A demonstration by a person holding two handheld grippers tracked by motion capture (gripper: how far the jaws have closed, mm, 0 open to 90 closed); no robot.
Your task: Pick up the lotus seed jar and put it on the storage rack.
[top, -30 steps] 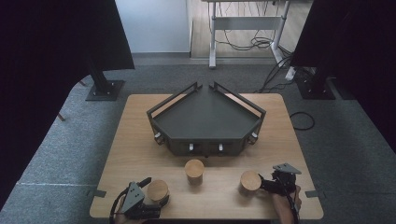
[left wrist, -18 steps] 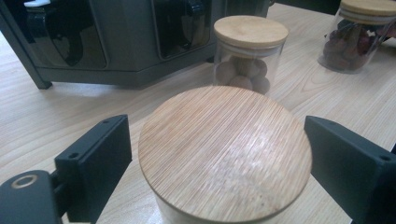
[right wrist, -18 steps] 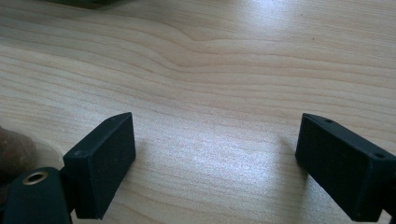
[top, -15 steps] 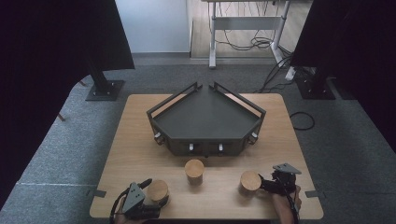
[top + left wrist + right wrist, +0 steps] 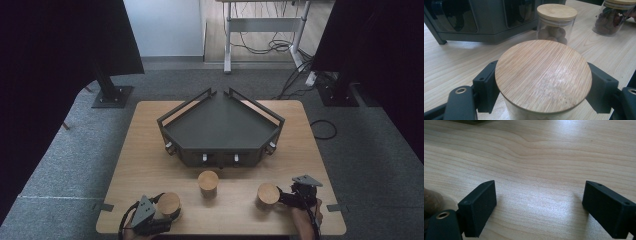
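A: What is happening at the left edge of the worktop (image 5: 145,150)?

B: The left tongs (image 5: 159,220) are gripping the left jar (image 5: 543,77). Their jaws have just been closing, and both pads are now pressing on the glass just under the wooden lid. The jar is standing upright near the front left corner.

A: And moving right?

B: The middle jar (image 5: 208,183) is standing alone near the front of the dark tray (image 5: 220,127), apart from the other two. In the left gripper view it is showing round brown pieces through its glass.

A: Further right?

B: The right jar (image 5: 268,195) is standing near the front right, and the right tongs (image 5: 286,198) are sitting just beside it, pointing at it. Their jaws are standing apart with bare wood between them, holding nothing.
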